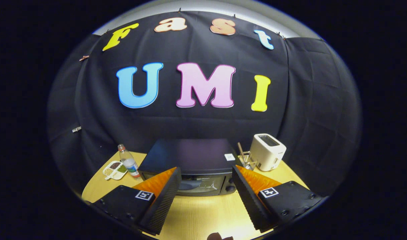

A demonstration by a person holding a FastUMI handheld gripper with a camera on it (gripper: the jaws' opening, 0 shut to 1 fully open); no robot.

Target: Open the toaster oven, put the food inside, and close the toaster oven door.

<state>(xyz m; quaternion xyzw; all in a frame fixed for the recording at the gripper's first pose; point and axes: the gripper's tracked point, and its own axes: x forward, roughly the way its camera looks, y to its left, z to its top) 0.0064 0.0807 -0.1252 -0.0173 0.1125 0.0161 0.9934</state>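
1. Lower left of the frame, on the wooden counter (196, 213): a divided dish (114, 170) of small foods and, just right of it, a clear plastic bottle (129, 162). Both look light; the bottle is smooth and probably slippery.
2. The gripper (206, 181) rides low in the centre, its jaws spread wide with nothing between them; they hold nothing.
3. The toaster oven (193, 160) sits in the lower centre, just beyond the fingertips and framed by them. Its door (198, 185) is closed. It reads as a stiff, heavy metal box that should stay put. The glass door likely hinges at the bottom, so the place to grip is the bar along its top edge, which I cannot make out clearly. A knob (229, 188) sits at the door's right.
4. Right of the oven: a glass with sticks (246, 161), then a white pop-up toaster (267, 151).
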